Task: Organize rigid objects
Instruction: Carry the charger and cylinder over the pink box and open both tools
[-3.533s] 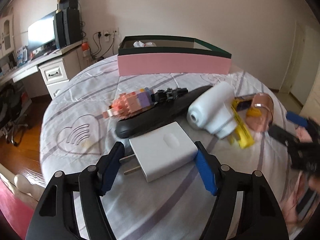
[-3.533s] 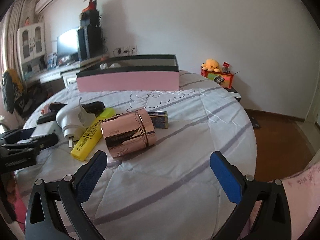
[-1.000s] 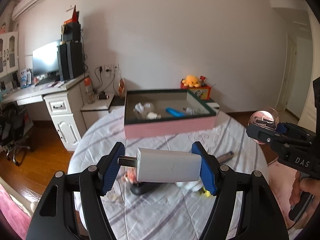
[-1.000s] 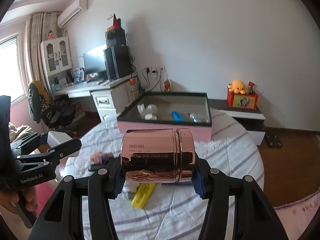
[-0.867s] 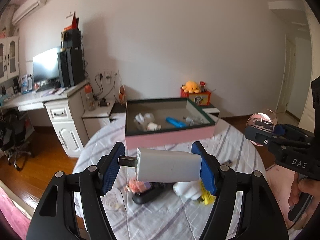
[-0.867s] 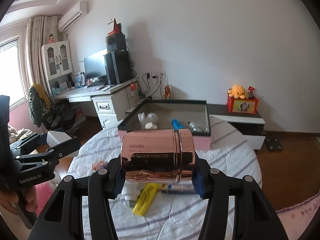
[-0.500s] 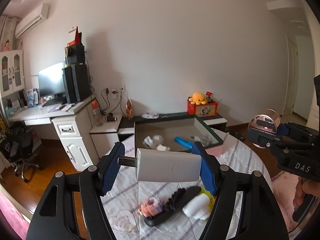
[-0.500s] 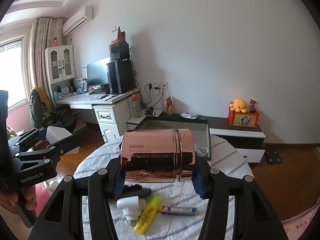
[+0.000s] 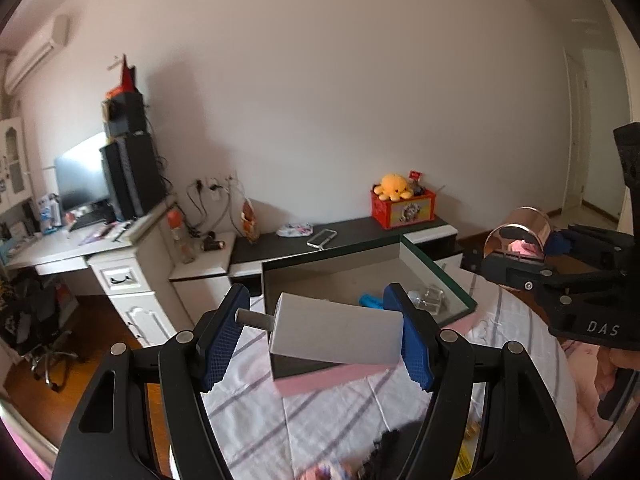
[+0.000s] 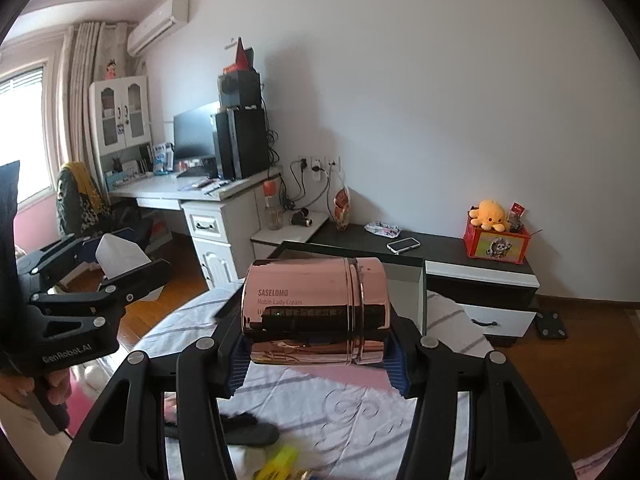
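My left gripper [image 9: 316,334] is shut on a white plug adapter [image 9: 334,330], prongs pointing left, held in the air in front of the pink box with a dark green rim [image 9: 440,276]. My right gripper [image 10: 316,354] is shut on a rose-gold cream jar [image 10: 316,310] lying sideways between its blue pads. In the left wrist view the jar [image 9: 518,228] hangs at the right, level with the box's far end. The right wrist view shows the adapter [image 10: 120,258] in the left gripper at the left. A blue item [image 9: 370,301] and a clear item [image 9: 430,296] lie inside the box.
Below lies the striped bedspread [image 10: 360,416] with a black brush [image 10: 244,430], a yellow highlighter [image 10: 280,460] and a blurred block toy [image 9: 324,472]. Behind stand a white desk [image 10: 216,208] with a monitor, a low black cabinet [image 10: 460,256] and an orange plush [image 10: 490,212].
Both grippers have risen and moved toward the box with their loads; the box now looms closer, and the table items have slid to the bottom edge of both views.
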